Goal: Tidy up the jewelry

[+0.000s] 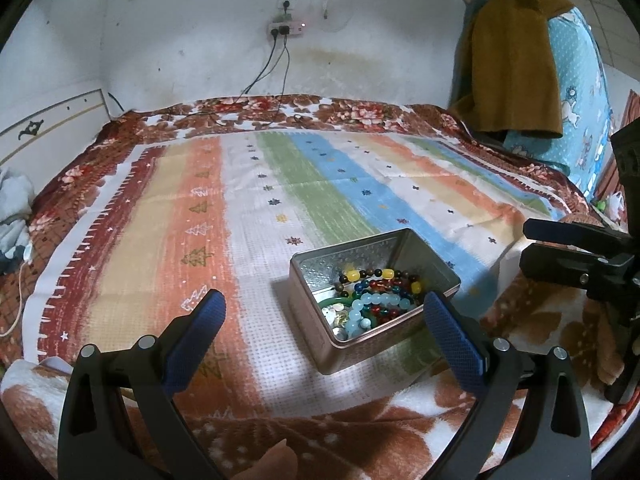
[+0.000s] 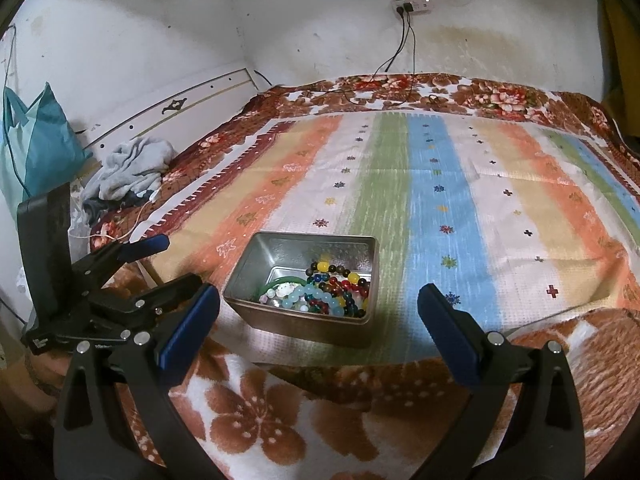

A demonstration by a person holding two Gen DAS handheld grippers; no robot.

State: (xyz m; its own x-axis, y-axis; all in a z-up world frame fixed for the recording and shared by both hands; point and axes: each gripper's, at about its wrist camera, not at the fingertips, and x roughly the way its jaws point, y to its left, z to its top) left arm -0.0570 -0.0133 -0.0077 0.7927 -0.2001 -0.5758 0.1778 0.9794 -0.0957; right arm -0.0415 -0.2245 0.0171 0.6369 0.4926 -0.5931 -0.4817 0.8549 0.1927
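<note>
Metal tin (image 1: 352, 344) sits on the striped cloth (image 1: 280, 184) spread over the bed, near the front edge, lid off. Inside, piled toward one end: beaded bracelets (image 1: 384, 280) (yellow, dark brown, red, blue-green beads), a pale blue bead bracelet (image 1: 376, 302), a green bangle (image 1: 338, 302) and a few small pale bits I can't make out. The rest of the tin floor is bare metal.

Left gripper (image 1: 326, 312): jaws wide, nothing between them; blue pads sit either side of the tin in the left wrist view, w/ the right-hand pad overlapping the tin's near corner (can't tell if it touches). Right gripper (image 2: 318, 306): jaws wide too, holding nothing, hovering in front of the tin (image 2: 300, 324), tin between the pads in the right wrist view but apart from them.

Each gripper shows in the other's cam: right one at the far right edge, left one at the left edge, jaws apart.

Brown floral blanket (image 2: 256, 408) lies under the cloth at the bed's front. Grey crumpled cloth (image 2: 128, 168) by the headboard, teal bag (image 2: 40, 132) beside it. Power strip (image 1: 286, 28) on the wall w/ two cables running down to the bed. Brown garment (image 1: 516, 64) hangs at the right.
</note>
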